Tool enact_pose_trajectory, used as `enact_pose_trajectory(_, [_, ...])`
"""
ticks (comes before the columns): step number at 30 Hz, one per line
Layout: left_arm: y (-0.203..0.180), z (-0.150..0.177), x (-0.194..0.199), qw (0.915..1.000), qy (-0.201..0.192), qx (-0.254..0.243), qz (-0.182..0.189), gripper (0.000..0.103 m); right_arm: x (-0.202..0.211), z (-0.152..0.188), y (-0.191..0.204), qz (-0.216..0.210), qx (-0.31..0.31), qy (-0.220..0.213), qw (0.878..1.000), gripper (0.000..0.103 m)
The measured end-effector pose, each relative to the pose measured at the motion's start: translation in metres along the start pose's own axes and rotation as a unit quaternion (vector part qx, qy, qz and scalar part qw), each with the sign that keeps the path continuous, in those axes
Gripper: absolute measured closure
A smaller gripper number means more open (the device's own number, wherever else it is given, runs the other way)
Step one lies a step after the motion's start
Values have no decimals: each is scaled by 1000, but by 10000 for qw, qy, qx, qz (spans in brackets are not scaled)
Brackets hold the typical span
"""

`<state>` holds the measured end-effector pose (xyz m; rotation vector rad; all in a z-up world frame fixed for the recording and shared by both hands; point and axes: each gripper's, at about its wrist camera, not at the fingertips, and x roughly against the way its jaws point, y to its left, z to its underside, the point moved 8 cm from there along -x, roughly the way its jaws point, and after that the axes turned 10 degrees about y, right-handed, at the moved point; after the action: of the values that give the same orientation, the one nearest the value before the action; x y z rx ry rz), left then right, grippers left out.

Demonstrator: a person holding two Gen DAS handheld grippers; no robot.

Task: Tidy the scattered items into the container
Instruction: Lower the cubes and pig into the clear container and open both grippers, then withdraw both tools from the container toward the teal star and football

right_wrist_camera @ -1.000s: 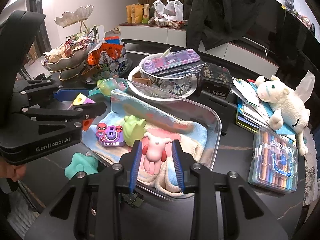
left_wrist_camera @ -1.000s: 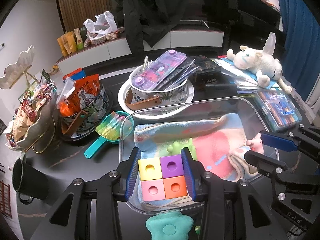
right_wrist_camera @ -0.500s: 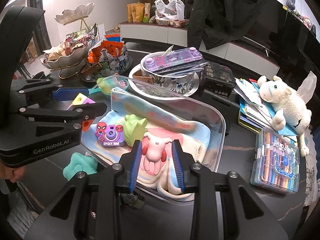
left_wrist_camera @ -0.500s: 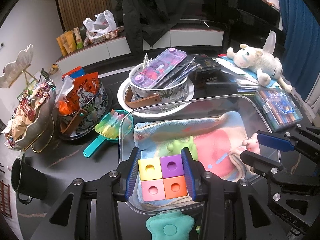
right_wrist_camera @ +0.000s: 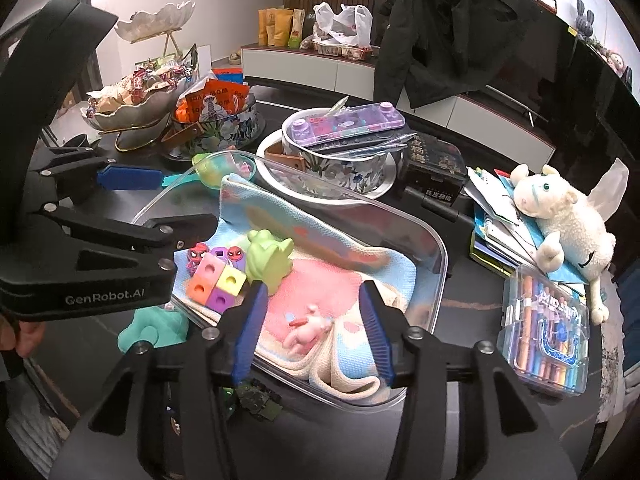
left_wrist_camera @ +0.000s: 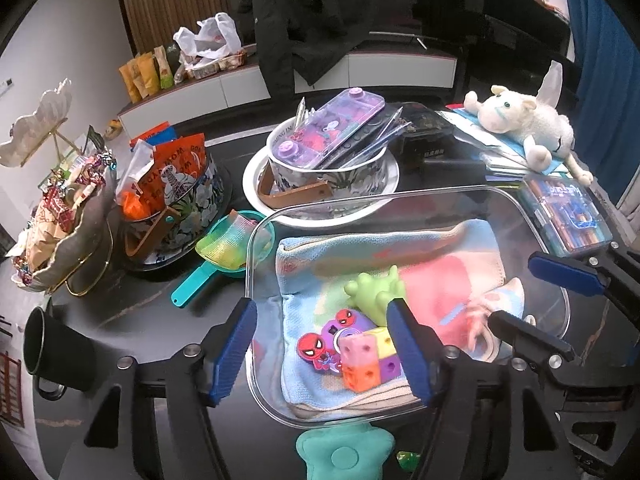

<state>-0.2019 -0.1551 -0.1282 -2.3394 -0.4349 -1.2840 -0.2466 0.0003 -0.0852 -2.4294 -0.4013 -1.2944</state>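
Left gripper (left_wrist_camera: pixel 322 344) and right gripper (right_wrist_camera: pixel 312 328) both hang spread wide, holding nothing

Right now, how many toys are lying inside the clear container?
4: block cube and Spider-Man toy near the left gripper, green frog mid-towel, pink pig near the right gripper; towel folds may hide more.

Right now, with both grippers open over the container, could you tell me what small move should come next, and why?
Probably drop the left gripper back to the teal star toy: it lies outside the clear container, while the cube block and pink figure already rest inside.
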Motion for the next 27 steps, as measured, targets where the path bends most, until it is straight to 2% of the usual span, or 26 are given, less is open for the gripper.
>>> enact_pose_trajectory(4, [-2,2,0,10000,18,-27,27,35,1,0,0,10,34,-33,10000,57])
enact_pose_trajectory(6, [-2,3,0,10000,11,-32,27,25,2,0,-1,14,32,-50,10000,56])
enact_pose_trajectory(27, [-6,20,14,9998,-78,-157,-13,25,20,15,4,-14,92,-268,9996,43])
